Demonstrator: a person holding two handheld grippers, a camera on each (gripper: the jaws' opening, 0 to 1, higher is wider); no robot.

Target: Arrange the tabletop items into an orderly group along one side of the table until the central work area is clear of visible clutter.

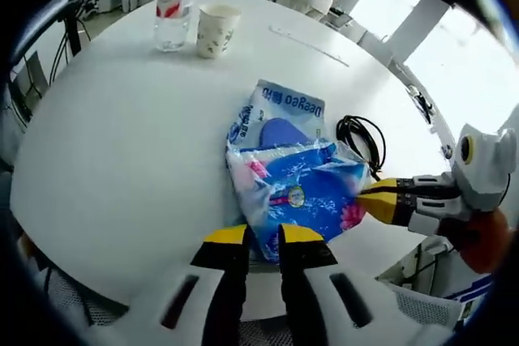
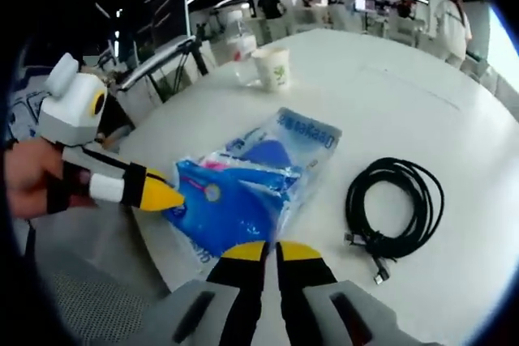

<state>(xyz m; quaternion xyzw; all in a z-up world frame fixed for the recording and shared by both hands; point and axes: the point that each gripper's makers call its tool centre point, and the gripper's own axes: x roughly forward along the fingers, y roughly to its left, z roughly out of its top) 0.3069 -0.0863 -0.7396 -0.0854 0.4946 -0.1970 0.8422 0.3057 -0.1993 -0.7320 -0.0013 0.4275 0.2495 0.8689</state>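
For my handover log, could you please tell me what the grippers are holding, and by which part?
Both grippers pinch the blue plastic package: the left gripper its near edge, the right gripper the edge by the black cable.

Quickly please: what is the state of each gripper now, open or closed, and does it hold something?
Left gripper: closed on the near edge of the blue tissue pack.
Right gripper: closed on the same pack's edge.

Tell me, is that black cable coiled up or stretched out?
Coiled. The cable lies in a loose round bundle on the table, its plug ends poking out near the bottom, beside the blue bag.
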